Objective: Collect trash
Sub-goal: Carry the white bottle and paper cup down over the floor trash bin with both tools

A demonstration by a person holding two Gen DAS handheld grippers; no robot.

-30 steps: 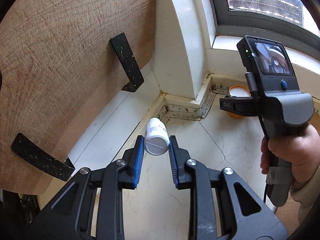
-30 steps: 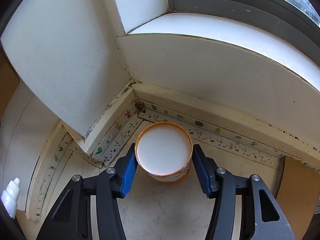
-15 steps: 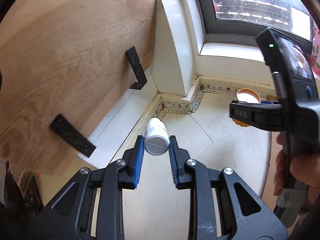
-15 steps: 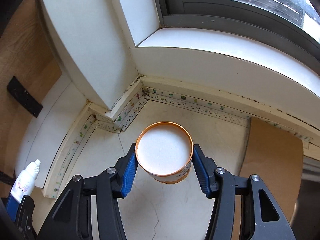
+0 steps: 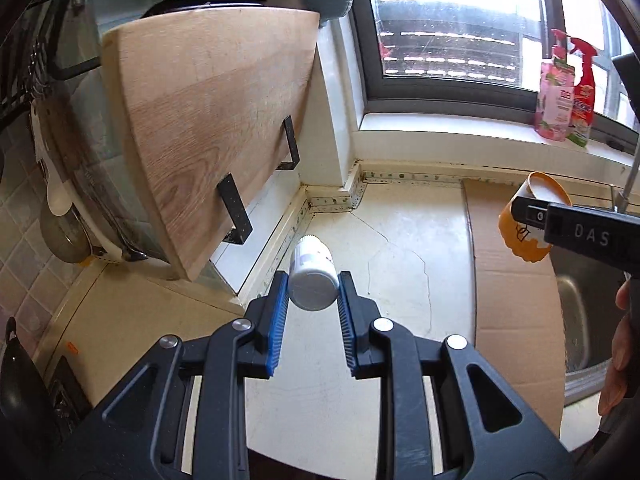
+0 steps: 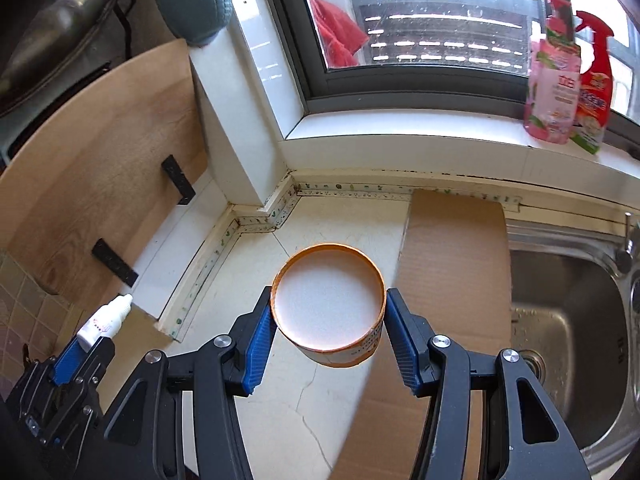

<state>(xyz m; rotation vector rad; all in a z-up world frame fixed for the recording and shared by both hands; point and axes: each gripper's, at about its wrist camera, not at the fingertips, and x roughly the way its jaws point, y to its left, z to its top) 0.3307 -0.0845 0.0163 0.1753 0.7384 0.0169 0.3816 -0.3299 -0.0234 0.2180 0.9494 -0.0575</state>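
1. Left gripper clamped on a small white bottle, base toward the cam, held in the air above the white countertop.
2. Right gripper clamped on an orange paper cup, held above the counter next to a flat cardboard sheet.
3. Steel sink to the right; wooden board leaning at the left.

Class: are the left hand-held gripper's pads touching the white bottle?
Touching. The left wrist view shows both blue pads of the left hand-held gripper pressed against the white bottle's sides, no gap.
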